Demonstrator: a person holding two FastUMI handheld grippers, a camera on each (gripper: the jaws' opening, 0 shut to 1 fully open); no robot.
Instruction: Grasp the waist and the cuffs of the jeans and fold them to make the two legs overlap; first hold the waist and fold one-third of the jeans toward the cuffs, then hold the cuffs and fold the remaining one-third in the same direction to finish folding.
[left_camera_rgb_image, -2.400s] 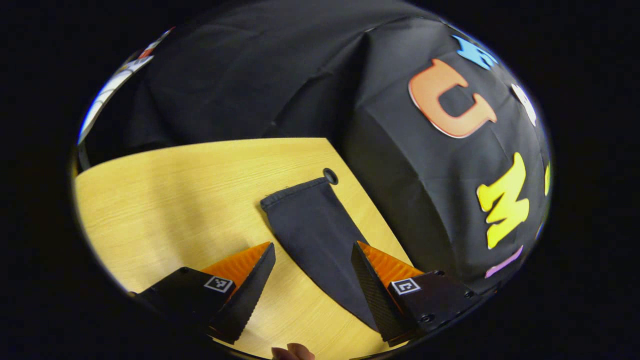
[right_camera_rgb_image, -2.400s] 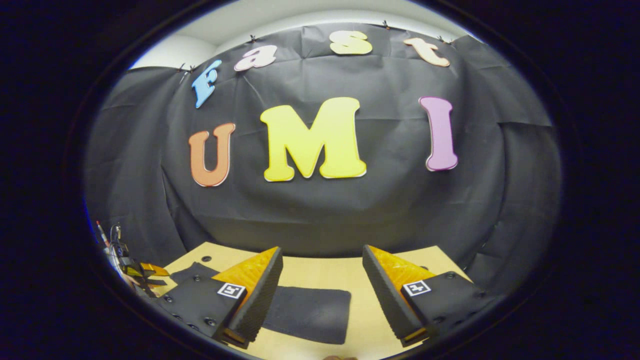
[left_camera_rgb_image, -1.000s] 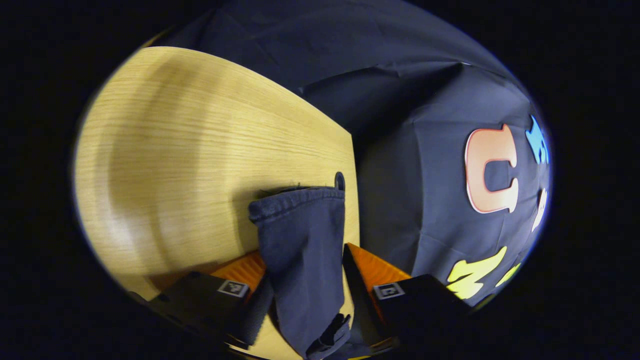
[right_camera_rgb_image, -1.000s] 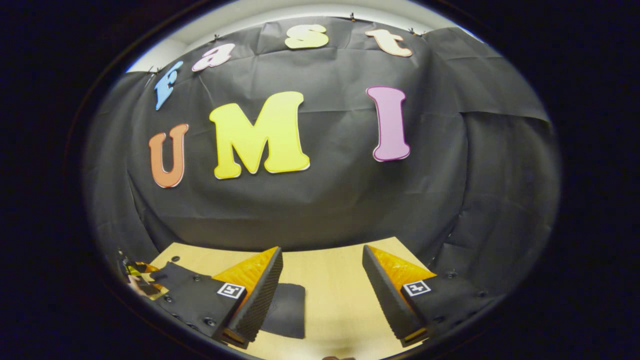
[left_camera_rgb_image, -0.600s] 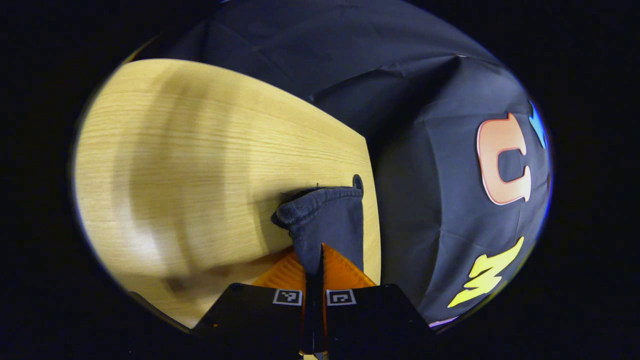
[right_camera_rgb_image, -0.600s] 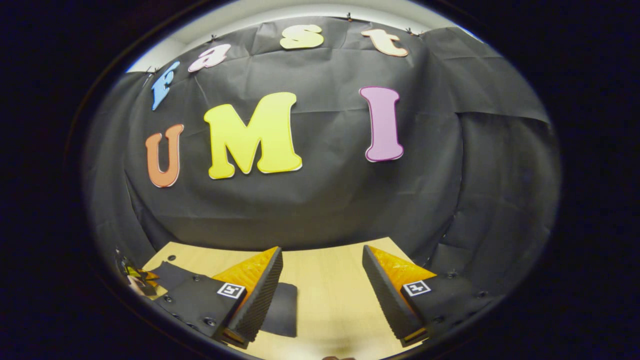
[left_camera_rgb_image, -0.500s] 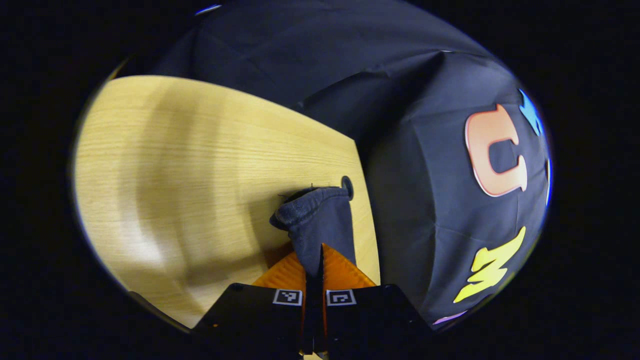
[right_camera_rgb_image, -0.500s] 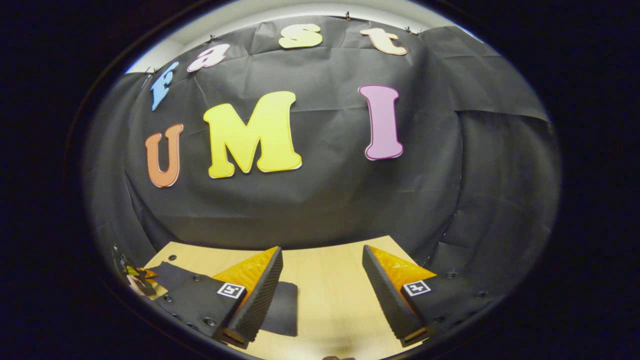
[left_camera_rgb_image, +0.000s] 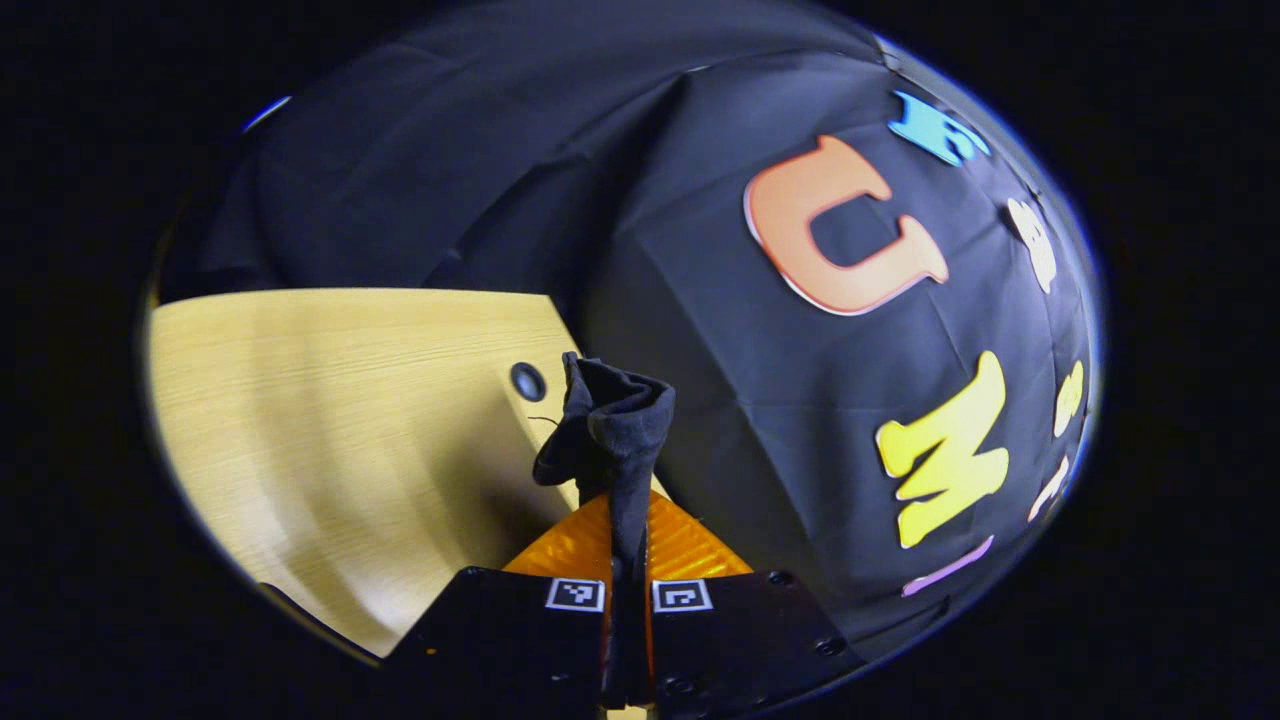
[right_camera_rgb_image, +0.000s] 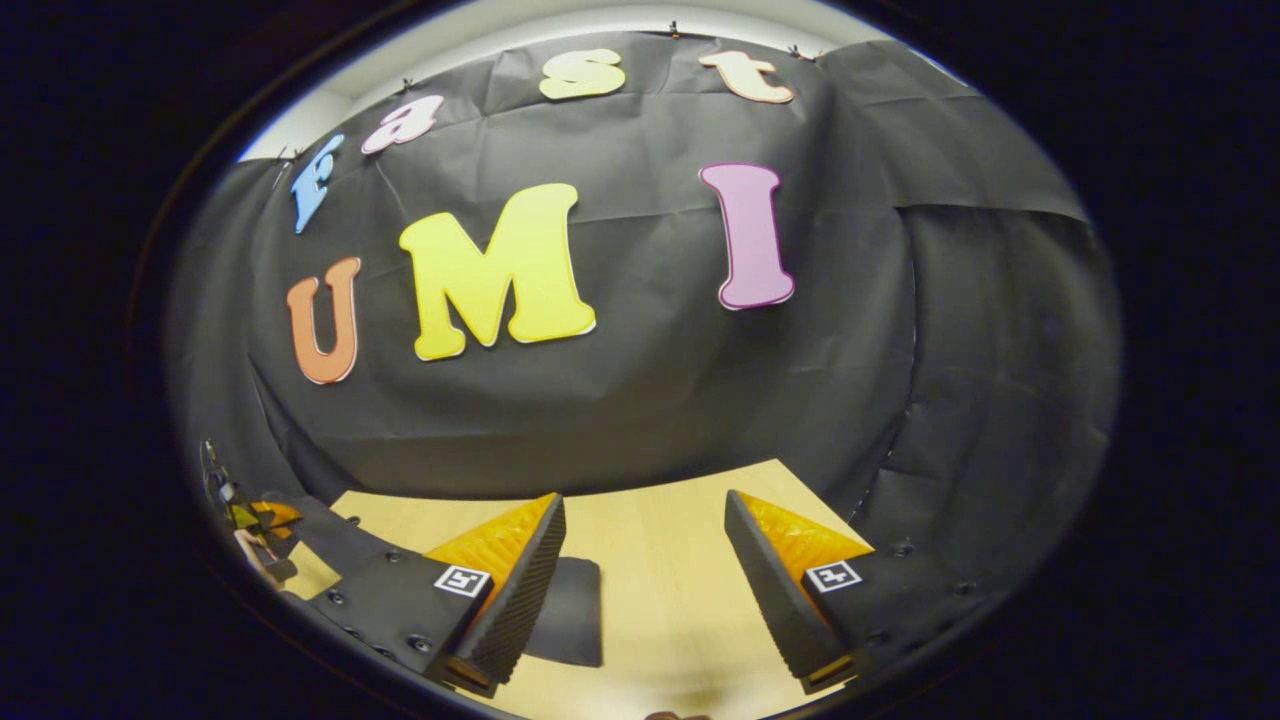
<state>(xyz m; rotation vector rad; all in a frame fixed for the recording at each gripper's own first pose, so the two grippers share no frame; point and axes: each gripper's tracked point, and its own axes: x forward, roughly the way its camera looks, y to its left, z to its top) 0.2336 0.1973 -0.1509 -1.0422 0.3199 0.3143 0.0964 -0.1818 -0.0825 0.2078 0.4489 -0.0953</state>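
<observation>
Jeans cuff stands upward from my left gripper, clenched on it at lower centre above the wooden table. My right gripper is released.

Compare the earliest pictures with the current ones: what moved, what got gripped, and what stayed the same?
The left gripper, open over the flat jeans at first, closed on the leg near the cuff and lifted it; the cloth now stands bunched above the table. The right gripper stayed open and empty above the table, with jeans still lying beside its finger.
</observation>
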